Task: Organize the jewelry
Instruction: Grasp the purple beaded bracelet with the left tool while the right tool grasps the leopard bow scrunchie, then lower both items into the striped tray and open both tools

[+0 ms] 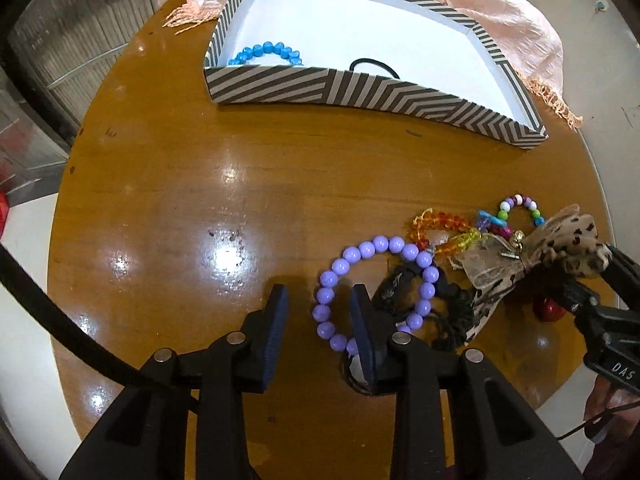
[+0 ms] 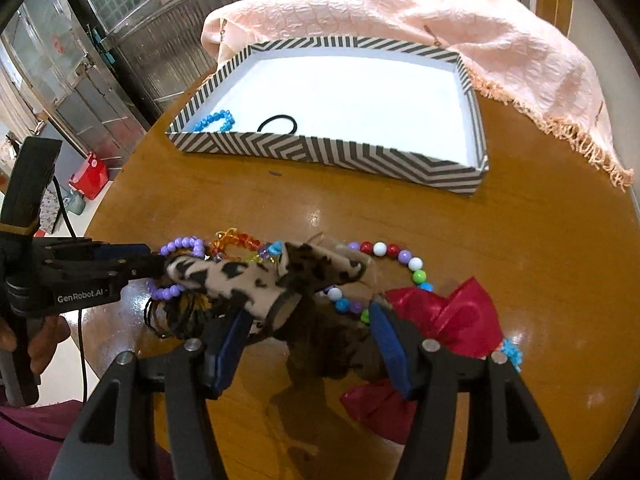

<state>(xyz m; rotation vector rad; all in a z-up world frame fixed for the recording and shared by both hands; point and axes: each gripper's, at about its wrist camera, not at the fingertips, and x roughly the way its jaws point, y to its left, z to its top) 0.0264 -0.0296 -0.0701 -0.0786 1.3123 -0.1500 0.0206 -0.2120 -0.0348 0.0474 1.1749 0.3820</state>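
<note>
1. The left claw [image 1: 320,312] is open, with a moderate gap, low over the bench [image 1: 200,200]. The left side of the purple bead bracelet [image 1: 332,276] lies in this gap, so one finger is outside the ring and the other finger is inside it. Nothing is gripped yet.

2. The purple bead bracelet lies flat on the bench, directly ahead of the left claw and partly between its fingers. Its ring runs away from the claw toward the far right. The left claw is clearly the nearer one to it; I judge that closing here would catch the bead strand.

3. The right side of the bracelet lies over a black hair tie [image 1: 440,312], so lifting may drag that piece along.

4. The right claw [image 2: 308,328] is wide open around the leopard-print bow [image 2: 240,276], which lies across in front of it, its long axis left to right. I cannot tell if the fingers touch the fabric.

5. Near the bow lie an orange bead bracelet [image 1: 440,226], a multicolour bead bracelet [image 2: 400,258] and a red bow [image 2: 452,312].

6. Farther away stands the striped box [image 1: 320,88], beyond the open wood. Inside it already lie a blue bead bracelet [image 1: 268,52] and a black band [image 1: 372,66], at the near left side.

7. A pink scarf [image 2: 440,12] lies behind the box.
</note>
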